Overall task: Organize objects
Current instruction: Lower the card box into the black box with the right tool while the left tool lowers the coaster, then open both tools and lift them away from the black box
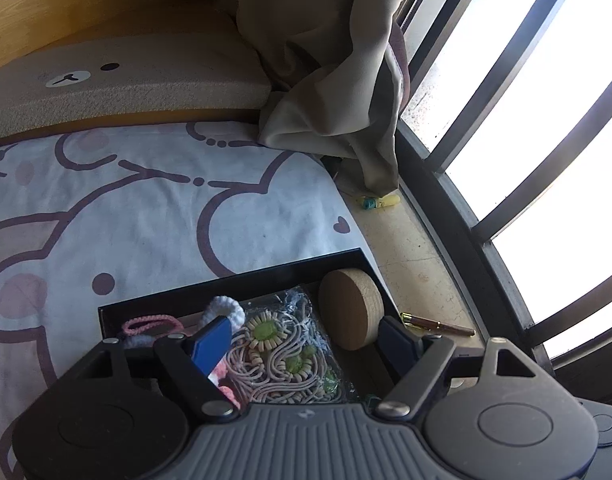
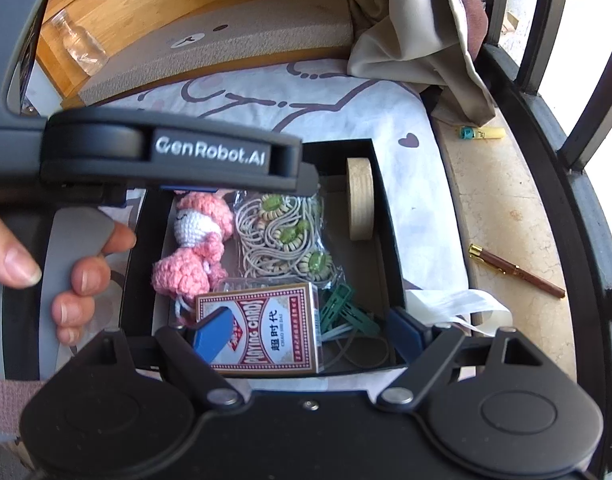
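Hovering with fingers apart, both tools (image 2: 308,330) overlook the box (image 2: 390,216); next, probably, the pen (image 2: 516,270) right of it.

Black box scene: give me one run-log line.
left gripper: open over black box | right gripper: open, above card pack | pen: outside on sill

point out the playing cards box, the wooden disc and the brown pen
playing cards box (image 2: 262,326), right wrist view, middle of its printed face
wooden disc (image 1: 351,308), left wrist view, its flat round face
brown pen (image 2: 518,270), right wrist view, mid-barrel
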Demonstrator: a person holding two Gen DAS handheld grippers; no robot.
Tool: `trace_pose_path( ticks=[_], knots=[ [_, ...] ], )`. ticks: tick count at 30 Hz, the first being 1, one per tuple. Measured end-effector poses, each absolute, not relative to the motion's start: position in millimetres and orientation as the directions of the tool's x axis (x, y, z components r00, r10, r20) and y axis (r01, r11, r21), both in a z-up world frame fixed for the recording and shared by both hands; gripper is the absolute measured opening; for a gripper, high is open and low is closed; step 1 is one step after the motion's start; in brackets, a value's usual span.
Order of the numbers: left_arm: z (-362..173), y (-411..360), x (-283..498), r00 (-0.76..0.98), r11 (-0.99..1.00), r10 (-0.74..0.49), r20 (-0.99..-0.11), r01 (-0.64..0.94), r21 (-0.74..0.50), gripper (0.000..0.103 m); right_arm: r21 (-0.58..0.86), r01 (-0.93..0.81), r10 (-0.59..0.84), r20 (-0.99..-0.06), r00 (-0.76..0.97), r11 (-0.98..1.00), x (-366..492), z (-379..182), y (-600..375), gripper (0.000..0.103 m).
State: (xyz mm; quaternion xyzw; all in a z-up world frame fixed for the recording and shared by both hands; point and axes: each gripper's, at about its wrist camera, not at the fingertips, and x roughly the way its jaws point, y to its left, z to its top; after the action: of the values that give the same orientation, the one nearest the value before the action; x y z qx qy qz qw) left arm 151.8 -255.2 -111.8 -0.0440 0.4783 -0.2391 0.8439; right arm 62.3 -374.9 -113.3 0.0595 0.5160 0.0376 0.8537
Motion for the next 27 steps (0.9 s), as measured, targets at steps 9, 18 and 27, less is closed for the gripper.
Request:
trace_pose_path(
  ticks=[9, 18, 27],
  knots=[
    [-98.4, -230.9, 144.3, 0.449, 0.903, -0.403, -0.797, 0.336, -0.267, 0.08, 0.141, 0.06, 0.091, -0.854, 0.512, 0.988, 60.3, -97.7, -375.0, 0.084],
    [-83.0, -203.3, 131.1, 0.47, 0.927, -0.347, -0.811, 0.305, -0.22, 0.08, 0.139, 0.092, 0.065, -0.828, 0.557, 0.986, 49.6, -78.0, -366.8, 0.084],
    [-69.8, -179.0, 115.0, 0.49, 0.958, -0.256, -0.833, 0.242, -0.151, 0.088, 0.136, 0.138, 0.027, -0.802, 0.596, 0.981, 35.7, -62.6, -361.7, 0.085]
  ],
)
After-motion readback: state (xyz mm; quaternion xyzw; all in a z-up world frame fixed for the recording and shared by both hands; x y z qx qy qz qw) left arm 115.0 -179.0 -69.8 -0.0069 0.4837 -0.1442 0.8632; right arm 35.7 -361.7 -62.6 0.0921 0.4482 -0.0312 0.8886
